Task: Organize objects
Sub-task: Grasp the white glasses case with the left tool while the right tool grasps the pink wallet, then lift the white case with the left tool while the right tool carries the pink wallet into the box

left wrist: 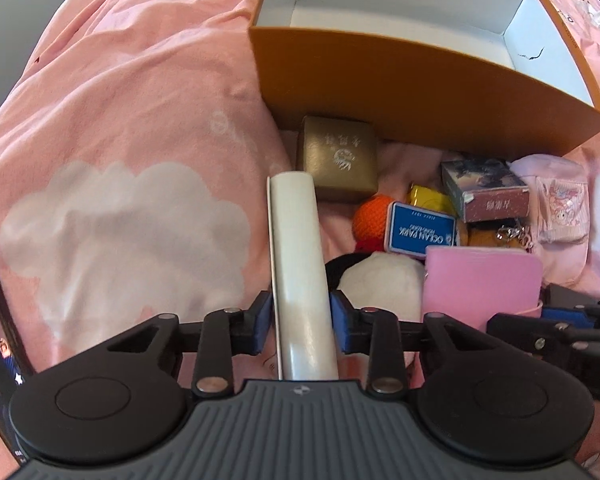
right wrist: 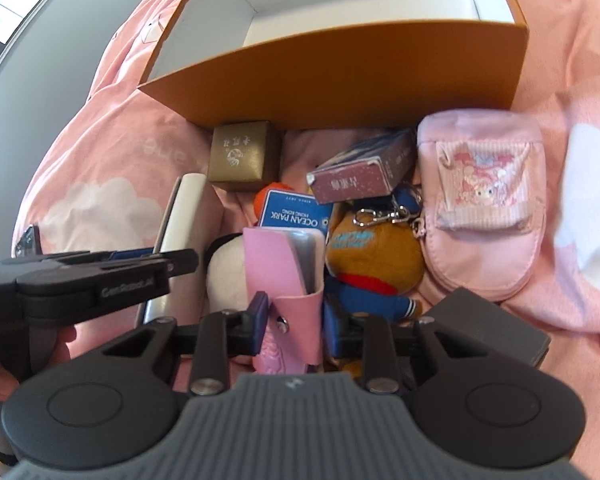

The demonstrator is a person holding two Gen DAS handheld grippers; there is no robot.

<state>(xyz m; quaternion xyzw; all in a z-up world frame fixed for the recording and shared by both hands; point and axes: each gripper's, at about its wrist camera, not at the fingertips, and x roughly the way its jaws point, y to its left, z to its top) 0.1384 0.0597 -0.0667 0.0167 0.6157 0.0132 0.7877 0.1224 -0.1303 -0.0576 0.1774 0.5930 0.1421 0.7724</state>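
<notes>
My left gripper (left wrist: 300,320) is shut on a long white case (left wrist: 298,264), which points toward the orange box (left wrist: 400,92). The case also shows in the right wrist view (right wrist: 182,220). My right gripper (right wrist: 290,316) is shut on a pink card holder (right wrist: 288,276), also seen in the left wrist view (left wrist: 482,286). The orange box (right wrist: 340,80) stands open, and what I can see of its white inside is bare. A pile of small things lies in front of it on the pink bedding.
In the pile: a gold box (left wrist: 338,162), a blue Ocean Park tin (left wrist: 420,230), a maroon card box (right wrist: 356,184), a brown plush keychain (right wrist: 374,260), a pink pouch (right wrist: 482,208), a white plush (left wrist: 380,280). A dark grey box (right wrist: 492,328) lies at right.
</notes>
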